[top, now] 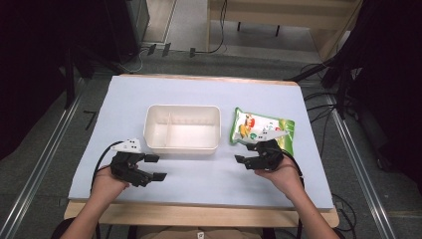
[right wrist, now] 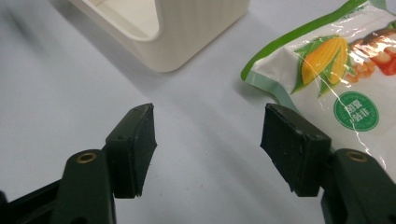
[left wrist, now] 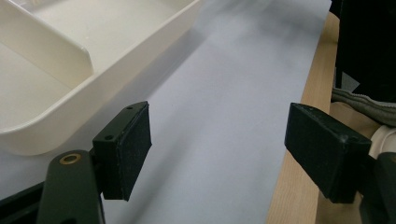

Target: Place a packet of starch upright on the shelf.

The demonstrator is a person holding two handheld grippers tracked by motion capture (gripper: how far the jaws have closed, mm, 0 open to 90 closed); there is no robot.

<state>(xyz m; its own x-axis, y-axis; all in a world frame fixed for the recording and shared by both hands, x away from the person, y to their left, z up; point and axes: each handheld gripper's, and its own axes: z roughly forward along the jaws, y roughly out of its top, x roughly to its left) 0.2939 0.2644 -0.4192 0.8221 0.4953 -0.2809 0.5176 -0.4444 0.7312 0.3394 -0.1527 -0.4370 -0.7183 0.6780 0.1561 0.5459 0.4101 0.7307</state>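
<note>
A white two-compartment tray [top: 182,147] sits mid-table; its wall [left wrist: 116,74] shows in the left gripper view and its corner [right wrist: 196,32] in the right gripper view. Right of the tray lies a green and white food packet [top: 263,128] with a corn picture [right wrist: 336,70]. My left gripper [top: 155,167] rests at the tray's near-left corner, open, nothing between its jaws [left wrist: 217,149]. Open too, my right gripper [top: 244,153] sits at the packet's near edge and points left, with bare table between its jaws [right wrist: 208,144].
A pale blue mat [top: 199,179] covers the wooden table [top: 199,214]. Its near edge runs just behind both hands [left wrist: 299,154]. Black stands and cables surround the table on the floor.
</note>
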